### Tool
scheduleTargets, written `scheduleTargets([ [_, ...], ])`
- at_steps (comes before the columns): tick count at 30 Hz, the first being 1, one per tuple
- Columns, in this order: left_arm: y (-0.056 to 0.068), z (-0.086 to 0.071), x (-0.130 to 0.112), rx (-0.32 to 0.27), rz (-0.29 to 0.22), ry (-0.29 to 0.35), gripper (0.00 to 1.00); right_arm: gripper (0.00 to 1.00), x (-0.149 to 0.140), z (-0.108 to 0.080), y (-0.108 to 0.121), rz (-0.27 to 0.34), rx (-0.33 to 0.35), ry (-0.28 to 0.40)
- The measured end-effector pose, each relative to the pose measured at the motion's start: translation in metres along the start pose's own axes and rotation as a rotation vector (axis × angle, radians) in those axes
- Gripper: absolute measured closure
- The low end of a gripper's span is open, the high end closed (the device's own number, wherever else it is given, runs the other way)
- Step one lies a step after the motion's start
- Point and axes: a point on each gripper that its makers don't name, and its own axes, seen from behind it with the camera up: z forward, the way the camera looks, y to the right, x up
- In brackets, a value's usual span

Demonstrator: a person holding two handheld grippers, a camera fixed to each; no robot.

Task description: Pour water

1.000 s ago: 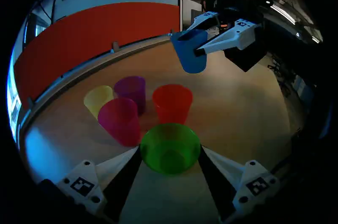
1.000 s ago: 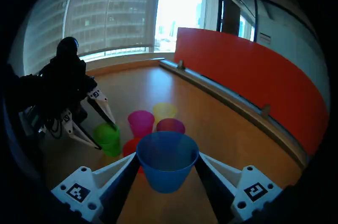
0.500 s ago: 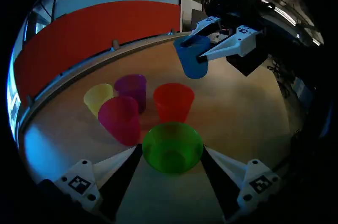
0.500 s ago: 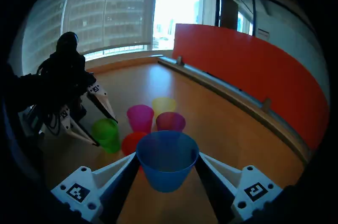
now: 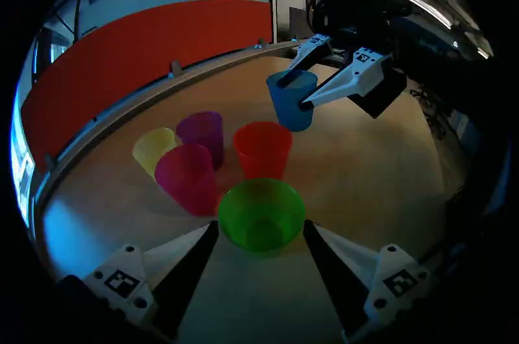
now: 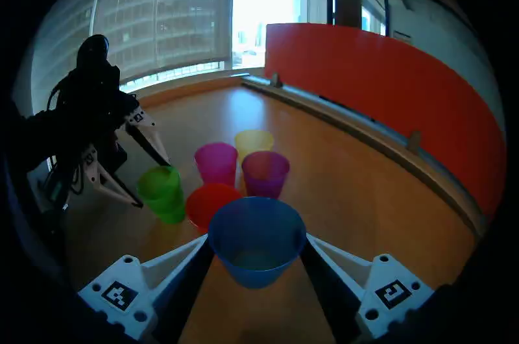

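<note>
Both clamped: left hand-held gripper (image 5: pixel 259 226) green cup (image 5: pixel 261 211), right one (image 6: pixel 257 241) blue cup (image 6: pixel 256 233).

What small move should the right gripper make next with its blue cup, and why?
Probably carry it a little forward, over the red cup, before tilting. The right gripper holds the blue cup upright above the table, and the red cup's open mouth sits just ahead and below it.
</note>
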Motion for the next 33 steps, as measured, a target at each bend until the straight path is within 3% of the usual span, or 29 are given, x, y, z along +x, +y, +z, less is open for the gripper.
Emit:
scheduleTargets([
  [12,-0.002,-0.014,-0.005,0.013,0.001,-0.003,0.03,0.08,-0.029,0.017,-0.008,0.003,0.020,-0.060],
  [33,0.001,-0.022,-0.008,0.007,-0.008,0.006,0.03,0.08,-0.047,0.025,-0.012,0.022,0.019,-0.080],
])
